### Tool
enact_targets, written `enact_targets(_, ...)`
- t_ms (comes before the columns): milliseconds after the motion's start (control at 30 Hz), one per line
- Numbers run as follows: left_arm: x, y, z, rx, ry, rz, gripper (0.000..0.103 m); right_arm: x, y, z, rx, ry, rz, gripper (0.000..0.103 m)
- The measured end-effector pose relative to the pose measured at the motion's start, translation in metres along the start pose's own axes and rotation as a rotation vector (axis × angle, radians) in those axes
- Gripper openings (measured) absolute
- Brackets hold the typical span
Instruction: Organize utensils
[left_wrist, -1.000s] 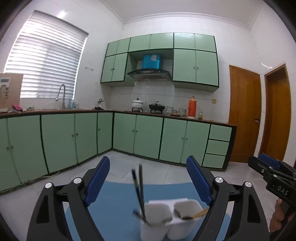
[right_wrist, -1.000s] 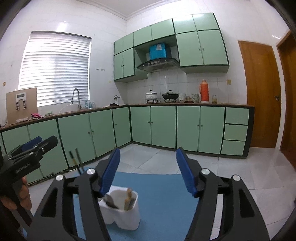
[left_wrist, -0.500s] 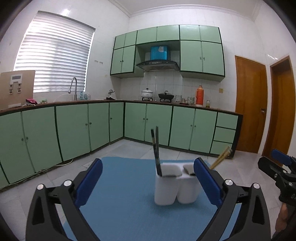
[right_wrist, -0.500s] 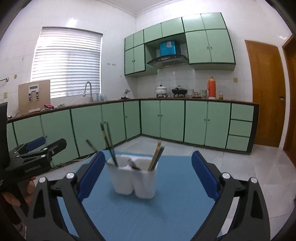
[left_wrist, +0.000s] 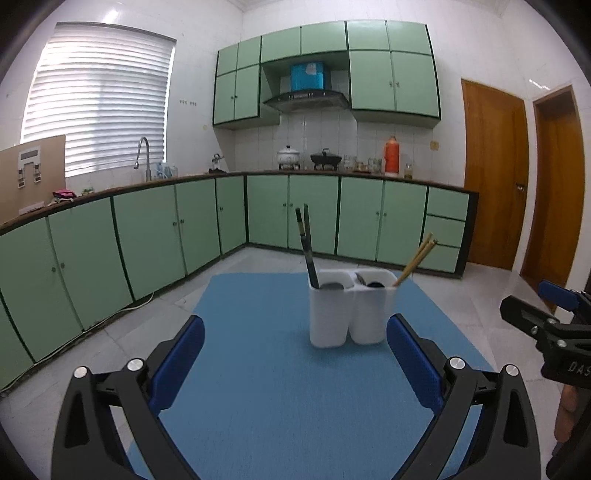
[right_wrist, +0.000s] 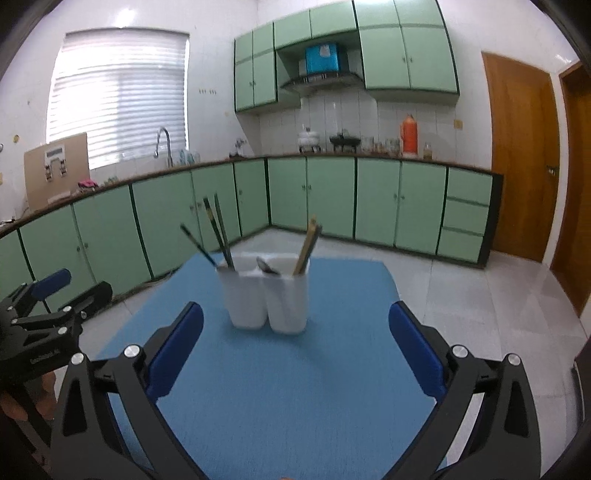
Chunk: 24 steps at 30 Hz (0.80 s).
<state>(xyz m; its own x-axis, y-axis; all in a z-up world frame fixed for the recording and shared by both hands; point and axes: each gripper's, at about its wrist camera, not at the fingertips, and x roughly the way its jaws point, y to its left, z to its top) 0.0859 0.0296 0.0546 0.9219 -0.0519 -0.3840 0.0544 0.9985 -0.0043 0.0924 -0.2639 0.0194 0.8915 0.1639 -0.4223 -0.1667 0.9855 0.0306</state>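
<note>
A white two-compartment utensil holder (left_wrist: 351, 308) stands upright on a blue mat (left_wrist: 280, 387). Dark chopsticks (left_wrist: 306, 243) stick out of its left compartment and wooden chopsticks (left_wrist: 417, 258) lean out of its right one. In the right wrist view the holder (right_wrist: 267, 295) also shows a spoon (right_wrist: 266, 266) in the right compartment. My left gripper (left_wrist: 295, 354) is open and empty, a short way in front of the holder. My right gripper (right_wrist: 295, 343) is open and empty, also in front of it.
The mat lies on a table with grey tiled floor around it. Green cabinets (left_wrist: 147, 236) and a counter run along the back and left. Two wooden doors (left_wrist: 495, 173) stand at the right. The other gripper shows at each view's edge (left_wrist: 546, 332) (right_wrist: 44, 325).
Both grippers have drawn back and risen from the holder, which now stands farther ahead on the mat. Both stay open and empty.
</note>
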Motion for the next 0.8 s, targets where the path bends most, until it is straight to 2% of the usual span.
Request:
enact_targets(200, -0.012, -0.002, 0.004, -0.01, 0.019, -0.003, 0.097, -0.012, 0.001, 0.005, 0.006, 0.028, 0.004, 0.097)
enact_targets(400, -0.02, -0.006, 0.009, -0.004, 0.002, -0.017, 0.097, -0.022, 0.004, 0.012, -0.001, 0.02, 0.006, 0.097)
enact_targets(800, -0.024, -0.006, 0.013, -0.005, 0.005, -0.024, 0.097, -0.02, 0.004, 0.017, -0.001, 0.029, 0.007, 0.097)
